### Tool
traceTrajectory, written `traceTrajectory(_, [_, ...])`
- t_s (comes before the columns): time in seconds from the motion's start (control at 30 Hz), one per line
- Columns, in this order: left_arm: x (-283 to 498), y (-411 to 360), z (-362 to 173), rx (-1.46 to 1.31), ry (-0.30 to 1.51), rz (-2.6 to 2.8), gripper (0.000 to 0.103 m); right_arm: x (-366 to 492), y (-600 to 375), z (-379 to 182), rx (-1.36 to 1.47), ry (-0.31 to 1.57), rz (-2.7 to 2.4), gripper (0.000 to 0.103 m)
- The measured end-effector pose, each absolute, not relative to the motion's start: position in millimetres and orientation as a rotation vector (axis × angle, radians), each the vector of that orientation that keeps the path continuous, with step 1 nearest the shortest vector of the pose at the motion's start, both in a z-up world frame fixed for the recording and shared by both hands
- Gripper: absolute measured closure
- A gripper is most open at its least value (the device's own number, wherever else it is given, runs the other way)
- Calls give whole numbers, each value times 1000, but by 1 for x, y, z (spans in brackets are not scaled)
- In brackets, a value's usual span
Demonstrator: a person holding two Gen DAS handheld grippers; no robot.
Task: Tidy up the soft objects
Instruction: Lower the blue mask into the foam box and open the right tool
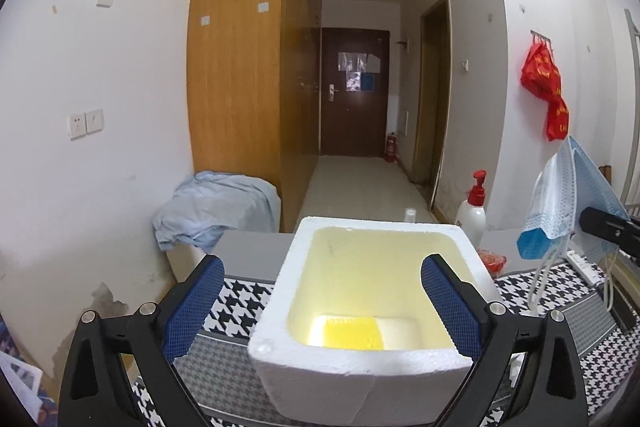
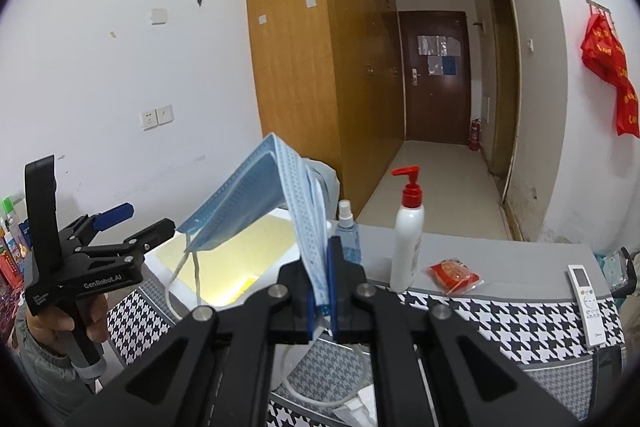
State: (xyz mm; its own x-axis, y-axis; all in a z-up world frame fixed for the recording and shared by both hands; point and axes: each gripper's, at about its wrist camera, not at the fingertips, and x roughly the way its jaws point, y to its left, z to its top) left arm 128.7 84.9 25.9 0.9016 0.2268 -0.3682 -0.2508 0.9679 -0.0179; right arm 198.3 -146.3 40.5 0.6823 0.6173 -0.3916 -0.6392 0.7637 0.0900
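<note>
Over the near part of the tabletop (image 1: 240,301), on its black-and-white cloth, stood a white foam box (image 1: 360,307), open at the top so soft things could be dropped in. A yellow sponge (image 1: 352,333) lay on its floor, probably already sorted.

The left tool (image 1: 322,303) hung in front of the box with its blue pads spread very wide, one at each side of the box opening, and it held nothing.

The right tool (image 2: 320,283) had its pads pressed together on the folded edge of a blue face mask (image 2: 248,203). The mask hung in the air above the box, its ear loops dangling, which I judged to be the position for dropping it inside. A lotion bottle (image 2: 408,239) and a red packet (image 2: 454,273) stood farther right on the tabletop.
</note>
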Motion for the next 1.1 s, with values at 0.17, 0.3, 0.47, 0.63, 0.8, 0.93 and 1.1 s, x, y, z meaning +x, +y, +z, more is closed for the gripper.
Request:
traceTrajectory(0.17, [116,91,30,-71,342,270,4,202,-136,42,-65,427,717,95])
traceTrajectory(0.3, [103,99,34,-79,321,295,4,203,-126,44,-70,432,732,95])
traceTrajectory(0.47, [89,105,34,-79,303,312,4,201,-110,45,-89,439,757,95])
traceTrajectory(0.63, [77,111,33,-68,294,323,4,200,-94,42,-105,451,778,95])
traceTrajectory(0.8, [70,116,31,-71,290,334,4,203,-75,42,-130,467,796,95])
traceTrajectory(0.93, [67,120,28,-84,292,343,4,207,-64,41,-144,484,800,95])
traceTrajectory(1.1, [67,126,24,-99,297,349,4,213,-53,35,-176,503,791,95])
